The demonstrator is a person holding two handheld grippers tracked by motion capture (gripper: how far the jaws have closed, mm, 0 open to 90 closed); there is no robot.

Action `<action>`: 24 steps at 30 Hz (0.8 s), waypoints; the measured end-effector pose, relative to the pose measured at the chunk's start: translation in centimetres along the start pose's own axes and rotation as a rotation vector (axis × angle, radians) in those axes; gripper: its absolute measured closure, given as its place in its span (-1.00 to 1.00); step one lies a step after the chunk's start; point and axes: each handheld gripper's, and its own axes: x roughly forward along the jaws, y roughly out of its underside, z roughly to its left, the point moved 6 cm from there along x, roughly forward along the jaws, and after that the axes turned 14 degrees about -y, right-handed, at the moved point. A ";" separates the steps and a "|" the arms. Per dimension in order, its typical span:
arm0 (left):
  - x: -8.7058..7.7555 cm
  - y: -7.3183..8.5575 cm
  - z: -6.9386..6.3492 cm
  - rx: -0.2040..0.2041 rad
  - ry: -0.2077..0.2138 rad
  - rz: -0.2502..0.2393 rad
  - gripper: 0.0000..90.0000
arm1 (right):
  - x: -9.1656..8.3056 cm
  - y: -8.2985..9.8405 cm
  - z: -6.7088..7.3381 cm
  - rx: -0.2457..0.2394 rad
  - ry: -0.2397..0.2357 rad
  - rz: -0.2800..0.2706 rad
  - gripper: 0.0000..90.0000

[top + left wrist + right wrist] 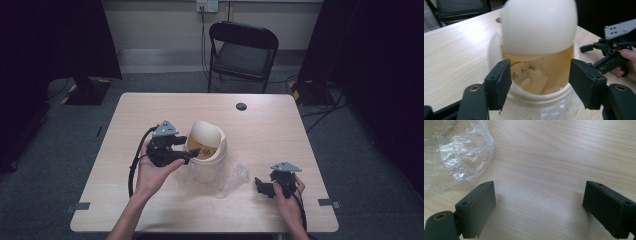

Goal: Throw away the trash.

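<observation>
Pale wooden table (150, 200), folding chair (243, 52) behind.

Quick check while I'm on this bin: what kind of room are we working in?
Probably a lab or recording studio, not a home: a bare wooden table on grey carpet, black curtains at both sides, and one folding chair against the wall.

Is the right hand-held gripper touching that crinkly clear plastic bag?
Apart. The right gripper view shows bare table between the right hand-held gripper and the plastic bag.
</observation>
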 end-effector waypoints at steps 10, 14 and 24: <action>-0.9 2.0 2.7 -0.045 -0.043 0.015 -0.35 | 0.0 0.0 0.0 0.000 0.000 0.000 -0.77; -1.3 3.2 3.6 -0.096 -0.043 0.000 -0.42 | 0.0 0.0 0.0 -0.001 0.000 0.000 -0.77; -2.5 6.2 5.7 -0.131 -0.095 0.038 -0.50 | 0.0 0.0 0.0 0.000 0.000 0.000 -0.77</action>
